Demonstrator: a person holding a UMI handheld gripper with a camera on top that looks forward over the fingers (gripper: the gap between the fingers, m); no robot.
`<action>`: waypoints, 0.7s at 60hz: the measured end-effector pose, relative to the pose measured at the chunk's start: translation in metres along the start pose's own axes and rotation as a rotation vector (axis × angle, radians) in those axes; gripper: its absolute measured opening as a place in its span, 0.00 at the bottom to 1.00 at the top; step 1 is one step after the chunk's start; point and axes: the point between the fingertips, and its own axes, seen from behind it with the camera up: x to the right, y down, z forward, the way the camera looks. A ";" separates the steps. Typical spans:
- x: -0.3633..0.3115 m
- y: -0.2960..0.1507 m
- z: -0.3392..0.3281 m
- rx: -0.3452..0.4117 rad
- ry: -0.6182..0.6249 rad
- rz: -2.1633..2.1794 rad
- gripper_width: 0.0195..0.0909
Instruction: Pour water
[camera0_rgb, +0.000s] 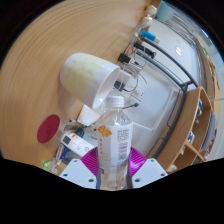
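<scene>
My gripper is shut on a clear plastic water bottle with a white cap; both magenta pads press on its sides. The bottle leans forward with its capped neck close to the rim of a white cup, which appears tilted, its opening facing the bottle. The cup stands on a round wooden table. The bottle is partly filled with water, and its label is red and white.
A round magenta coaster lies on the table near the left finger. Small boxes and packets sit beside the bottle. Beyond the table are a metal rack with cables and wooden shelving.
</scene>
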 end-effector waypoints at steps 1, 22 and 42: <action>0.001 -0.001 0.001 -0.001 0.004 -0.021 0.22; 0.007 -0.016 0.004 0.003 0.027 -0.133 0.23; -0.020 0.026 -0.001 -0.049 -0.108 0.883 0.24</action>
